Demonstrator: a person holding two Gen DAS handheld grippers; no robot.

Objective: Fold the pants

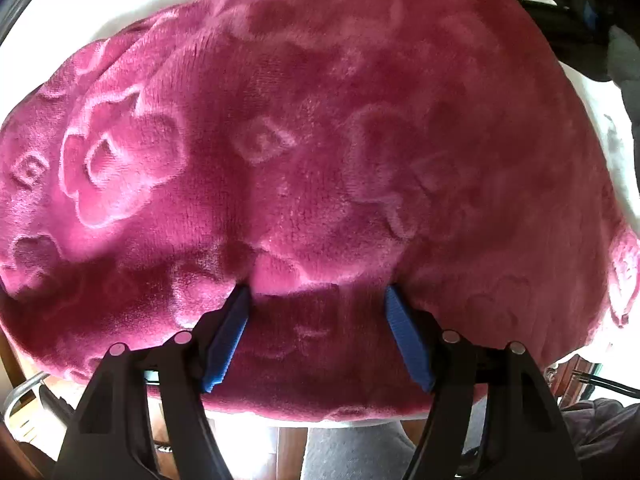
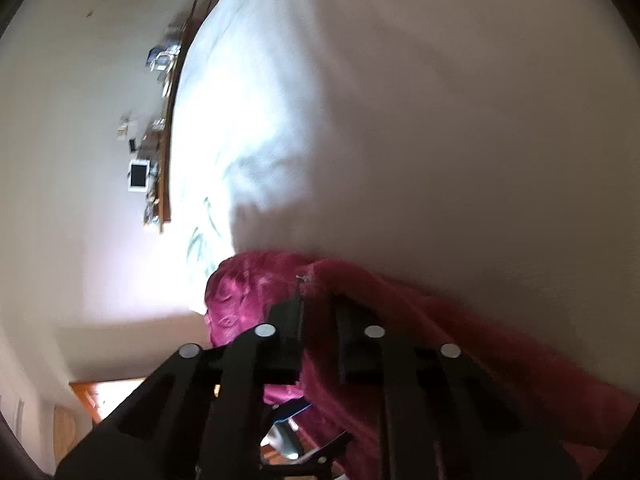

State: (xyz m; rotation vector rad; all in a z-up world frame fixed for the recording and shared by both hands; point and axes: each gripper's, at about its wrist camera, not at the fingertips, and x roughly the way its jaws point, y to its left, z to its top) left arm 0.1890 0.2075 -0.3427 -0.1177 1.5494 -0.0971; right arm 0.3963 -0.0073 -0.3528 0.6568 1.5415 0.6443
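Note:
The pants point(image 1: 304, 152) are plush magenta fleece with embossed flower shapes. They lie spread on a white cloth-covered table point(image 1: 132, 8) and fill most of the left wrist view. My left gripper point(image 1: 318, 294) is open, its blue pads point(image 1: 228, 336) resting on the pants near their front edge, with fabric between the fingers. My right gripper point(image 2: 318, 300) is shut on an edge of the pants point(image 2: 400, 320) and holds it lifted above the white table point(image 2: 400, 120). More of the pants point(image 2: 236, 296) hang below at the left.
The table's front edge point(image 1: 360, 420) lies just under my left gripper, with grey floor point(image 1: 352, 456) below. Dark gear and cables point(image 1: 572, 20) sit at the far right. A wooden shelf with small items point(image 2: 160, 152) runs along the wall in the right wrist view.

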